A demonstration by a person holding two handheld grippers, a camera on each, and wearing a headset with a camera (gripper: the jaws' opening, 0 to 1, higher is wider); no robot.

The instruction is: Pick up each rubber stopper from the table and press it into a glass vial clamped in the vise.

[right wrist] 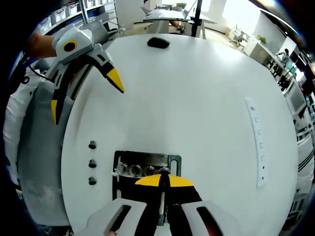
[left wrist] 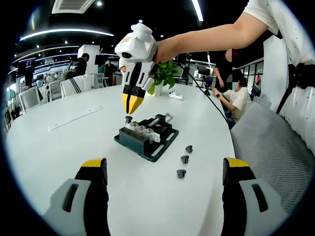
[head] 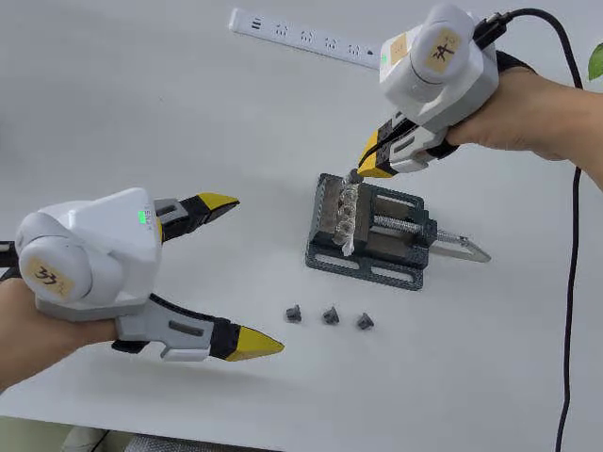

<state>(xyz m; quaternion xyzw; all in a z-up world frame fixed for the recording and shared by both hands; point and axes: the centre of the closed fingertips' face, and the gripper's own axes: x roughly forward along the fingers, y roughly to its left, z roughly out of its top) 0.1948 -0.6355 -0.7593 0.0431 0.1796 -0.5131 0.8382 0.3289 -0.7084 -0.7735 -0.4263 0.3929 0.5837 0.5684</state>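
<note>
Rubber stopper (left wrist: 128,119), upright, pinched by right gripper (left wrist: 131,109) over end vial (left wrist: 132,127).

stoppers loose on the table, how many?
3. The small dark grey rubber stoppers lie in a row on the white table beside the dark metal vise; outer two. None seems hidden.

Dark grey metal bench vise (head: 377,268) sits flat on the white table (head: 188,113), its screw handle pointing right in the head view. A row of small clear glass vials (head: 349,213) stands clamped upright between its jaws, mouths up. Three small dark grey rubber stoppers (head: 331,315) lie in a short line on the table near the vise's front edge, each apart from the next. A fourth stopper (head: 353,175) is pinched in the yellow tips of the right gripper (head: 362,169), directly over the far end vial; whether they touch is unclear.
</note>
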